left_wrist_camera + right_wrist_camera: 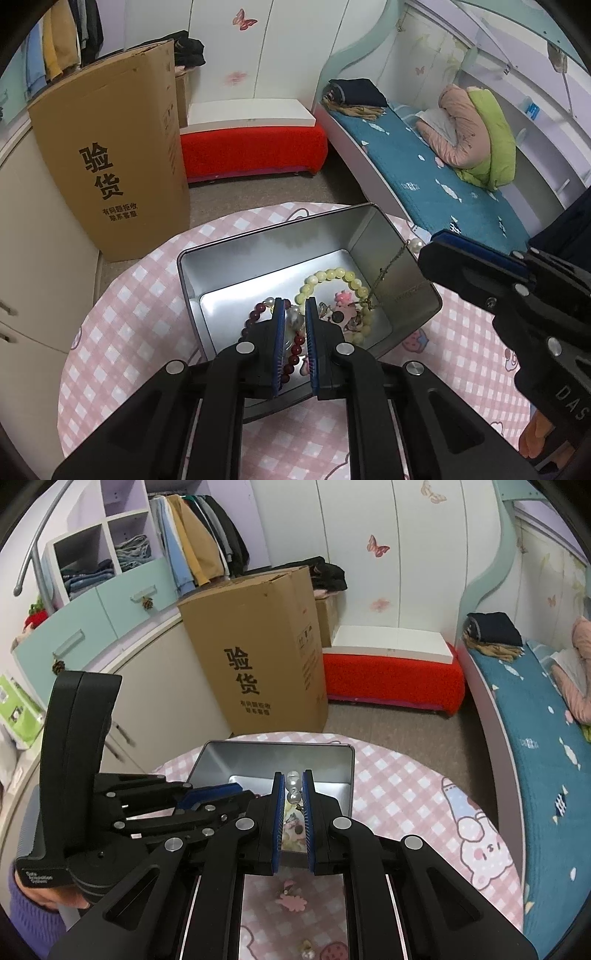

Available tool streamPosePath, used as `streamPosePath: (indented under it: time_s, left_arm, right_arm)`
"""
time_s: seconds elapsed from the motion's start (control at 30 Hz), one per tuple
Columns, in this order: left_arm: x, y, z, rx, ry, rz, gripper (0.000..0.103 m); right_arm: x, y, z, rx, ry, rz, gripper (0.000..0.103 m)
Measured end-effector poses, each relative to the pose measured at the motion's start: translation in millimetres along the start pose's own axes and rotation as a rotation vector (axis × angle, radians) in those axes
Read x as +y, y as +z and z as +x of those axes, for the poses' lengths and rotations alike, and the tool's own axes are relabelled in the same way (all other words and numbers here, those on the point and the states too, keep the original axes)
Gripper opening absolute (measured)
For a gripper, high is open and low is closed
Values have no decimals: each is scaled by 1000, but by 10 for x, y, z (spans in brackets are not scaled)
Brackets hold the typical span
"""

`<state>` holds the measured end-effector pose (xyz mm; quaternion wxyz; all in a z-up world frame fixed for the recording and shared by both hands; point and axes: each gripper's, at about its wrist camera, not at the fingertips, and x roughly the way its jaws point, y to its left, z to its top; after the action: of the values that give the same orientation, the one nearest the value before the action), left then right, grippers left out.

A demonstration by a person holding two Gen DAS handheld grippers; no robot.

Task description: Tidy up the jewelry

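**Silver Tin Takes In a Pearl Necklace, One End in Each Gripper**

Brown cardboard rises at far left, a tall printed cardboard box (110, 158) standing on the floor behind the round table in its pink checked tablecloth (122, 332). On the cloth sits an open rectangular silver metal tin (258, 266). Inside it, from left to right, lie a dark red bead bracelet (255, 317), a pale yellow-green bead bracelet (332, 277) and small pink cartoon charms (343, 314).

The left gripper (294, 306) reaches into the tin, its blue-padded jaws closed on a pearl at one end of a thin chain necklace with pearls (388, 269). The chain runs up and to the right, over the tin's right wall, its long axis slanting from the tin floor to the rim. There the right gripper (434, 240) hovers just outside the wall, jaws pinched together on two stacked pearls (293, 786), as the right wrist view shows.

The left end appears already down among the bracelets; the right end looks to be the one left to bring over the rim, leftward and down. A snag of chain on the wall's edge seems the risk.
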<state>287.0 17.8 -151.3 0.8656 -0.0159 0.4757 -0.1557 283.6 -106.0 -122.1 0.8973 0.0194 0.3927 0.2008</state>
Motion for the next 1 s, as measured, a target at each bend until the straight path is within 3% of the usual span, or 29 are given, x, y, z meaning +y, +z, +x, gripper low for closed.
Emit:
streamPosePath:
  time_s: [0.1,0.17,0.2,0.53,0.7,0.77,0.8,0.83,0.87,1.0]
  left_arm:
    - [4,-7,-12,-1,11,0,12]
    - [18,-18,-35,-6,18,-8,27]
    - [23,-25,-48,-10,19,-14,29]
    - [1,-74,-248,-44,29,-19,30]
    - [-26,-96,-467,-96,32,-31,43]
    - [-44,-117,-569,-122,35,-36,53]
    - [-55,-143,-640,-147,41,-39,59]
    - [-72,-168,-699,-166,46,-41,64]
    - [-90,-206,-764,-186,51,-43,66]
    - [-155,-353,-898,-224,68,-49,66]
  right_arm:
    - [10,-13,21,6,4,2,10]
    - [11,-20,30,11,7,4,10]
    - [1,-18,38,13,10,6,10]
    - [-18,-76,-16,13,19,31,13]
    - [-7,-74,-199,-11,10,34,13]
    - [-11,-96,-288,-19,1,33,14]
    - [-18,-117,-339,-26,-5,34,23]
    - [-31,-142,-388,-34,-13,37,45]
    - [-44,-191,-456,-49,-31,40,55]
    - [-77,-384,-577,-48,-53,34,58]
